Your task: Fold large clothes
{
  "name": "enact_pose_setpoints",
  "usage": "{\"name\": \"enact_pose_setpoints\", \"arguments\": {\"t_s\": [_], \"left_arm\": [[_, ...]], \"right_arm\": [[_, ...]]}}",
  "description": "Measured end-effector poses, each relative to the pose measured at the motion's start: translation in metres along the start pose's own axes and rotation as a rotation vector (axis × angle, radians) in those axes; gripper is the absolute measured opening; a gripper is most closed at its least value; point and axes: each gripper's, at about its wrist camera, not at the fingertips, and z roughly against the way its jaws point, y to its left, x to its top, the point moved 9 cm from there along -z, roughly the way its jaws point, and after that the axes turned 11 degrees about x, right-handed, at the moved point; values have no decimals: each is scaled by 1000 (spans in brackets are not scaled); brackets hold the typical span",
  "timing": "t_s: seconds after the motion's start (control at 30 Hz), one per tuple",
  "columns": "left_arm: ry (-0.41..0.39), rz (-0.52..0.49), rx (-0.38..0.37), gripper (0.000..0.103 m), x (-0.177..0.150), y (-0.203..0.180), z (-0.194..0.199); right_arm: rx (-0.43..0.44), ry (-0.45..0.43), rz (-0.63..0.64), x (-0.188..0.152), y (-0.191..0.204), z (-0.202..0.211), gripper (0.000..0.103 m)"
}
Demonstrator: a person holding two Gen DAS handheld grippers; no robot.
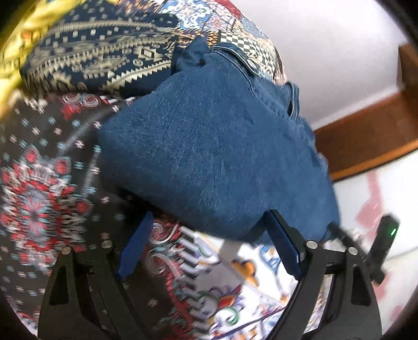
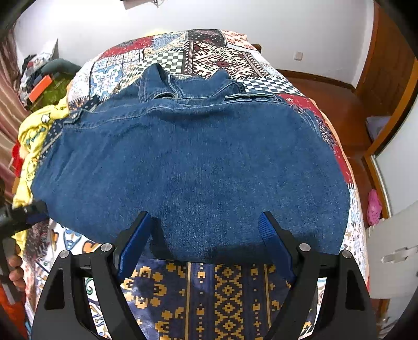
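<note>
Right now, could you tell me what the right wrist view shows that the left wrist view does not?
Only the right wrist view shows the whole denim garment's collar, the yellow clothing at the bed's left edge, a wall socket and a pink item on the floor. Only the left wrist view shows the black, red-flowered patch of the bedspread, blurred. Both show the denim garment lying on the patchwork bedspread, and each its own gripper, left gripper and right gripper, open at the garment's near edge.

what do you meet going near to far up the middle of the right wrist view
right gripper with open jaws → navy and gold patterned cloth → denim garment → its collar → patchwork bedspread → white wall
</note>
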Motion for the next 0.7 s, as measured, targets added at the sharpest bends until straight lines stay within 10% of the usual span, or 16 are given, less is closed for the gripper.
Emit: {"name": "enact_pose_setpoints", "arguments": {"t_s": [0.3,0.7], "left_arm": [[-93,177,-109,82,33,4,-14],[-271,169,-133,32,75,-15,44]], "right_arm": [[-7,10,21,3,3,-3,81],[-23,7,59,17,23,7,81]]}}
